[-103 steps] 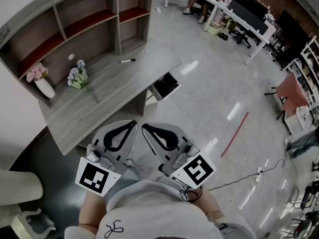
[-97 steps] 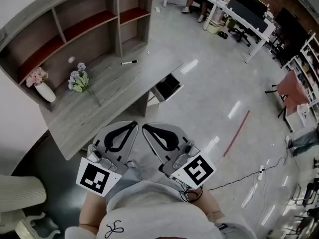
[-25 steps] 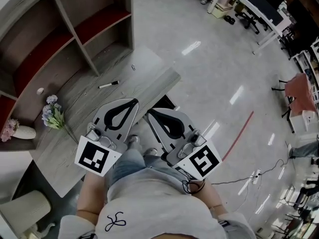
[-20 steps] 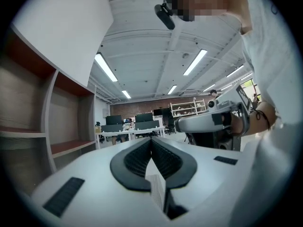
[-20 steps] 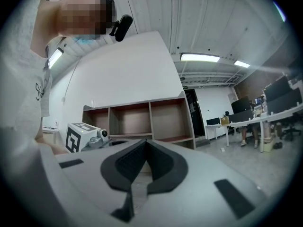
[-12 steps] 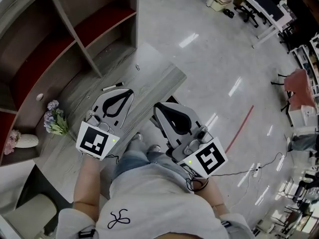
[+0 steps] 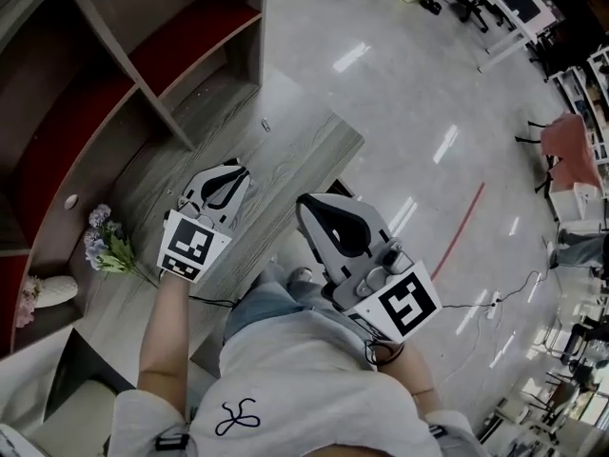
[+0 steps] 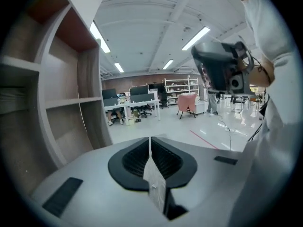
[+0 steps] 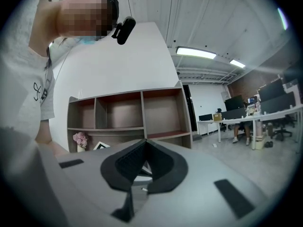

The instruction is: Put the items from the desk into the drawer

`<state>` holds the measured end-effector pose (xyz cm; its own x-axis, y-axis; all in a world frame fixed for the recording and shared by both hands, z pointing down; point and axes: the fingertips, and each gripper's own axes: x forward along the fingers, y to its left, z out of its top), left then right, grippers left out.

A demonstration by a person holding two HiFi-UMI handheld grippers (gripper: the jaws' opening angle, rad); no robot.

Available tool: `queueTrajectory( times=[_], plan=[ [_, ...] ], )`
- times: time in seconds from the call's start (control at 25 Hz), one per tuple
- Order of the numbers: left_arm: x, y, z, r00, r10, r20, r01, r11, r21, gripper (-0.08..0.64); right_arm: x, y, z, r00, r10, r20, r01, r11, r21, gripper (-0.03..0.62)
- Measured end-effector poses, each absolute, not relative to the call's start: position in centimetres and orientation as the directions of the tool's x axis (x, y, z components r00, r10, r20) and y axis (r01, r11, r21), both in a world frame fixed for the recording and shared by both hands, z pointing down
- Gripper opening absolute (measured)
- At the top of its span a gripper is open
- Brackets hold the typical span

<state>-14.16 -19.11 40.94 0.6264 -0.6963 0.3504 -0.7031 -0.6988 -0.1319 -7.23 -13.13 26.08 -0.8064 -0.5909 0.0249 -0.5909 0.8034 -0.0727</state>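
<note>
The grey wooden desk (image 7: 285,160) runs from the lower left to the centre of the head view. My left gripper (image 7: 232,166) hangs over its middle, jaws shut and empty. It covers the spot where the black marker lay, so the marker is hidden. A small pale item (image 7: 265,125) lies near the desk's far end. My right gripper (image 7: 304,202) is shut and empty, off the desk's front edge, hiding most of the drawer below. In the left gripper view the left gripper (image 8: 150,140) points toward the open room. In the right gripper view the right gripper (image 9: 144,142) faces the shelves.
A shelf unit (image 7: 143,84) with red-lined compartments stands along the desk's back. A bunch of blue-white flowers (image 7: 105,244) lies on the desk; a white vase (image 7: 46,291) and a small white ball (image 7: 71,201) are near it. Office tables (image 7: 495,8) stand far right.
I have come up close to the desk. My left gripper has moved forward over the desk and now covers the marker. My right gripper has stayed by the desk's front edge.
</note>
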Motion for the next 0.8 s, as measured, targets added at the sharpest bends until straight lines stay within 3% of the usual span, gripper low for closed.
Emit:
queueTrajectory(
  times=[0.32,0.48,0.8],
  plan=[
    [-13.9,-20.5,49.3,0.636,-0.559,0.532,-0.621,-0.780,-0.078,0.028,-7.6,-14.7,27.1,-0.777,-0.625,0.072,-0.629,0.773,-0.074,0.008],
    [-13.9,-20.5,52.7,0.625,-0.500,0.600,-0.594,-0.803,-0.050,0.064,-7.6,-15.2,27.6,-0.764,-0.638,0.090,-0.645,0.760,-0.081,0.008],
    [-13.7,-20.7,56.5,0.581,-0.429,0.691,-0.565,-0.824,-0.036,0.072,-7.6,-16.0,28.5,-0.749,-0.652,0.117,-0.662,0.743,-0.096,0.008]
  ],
)
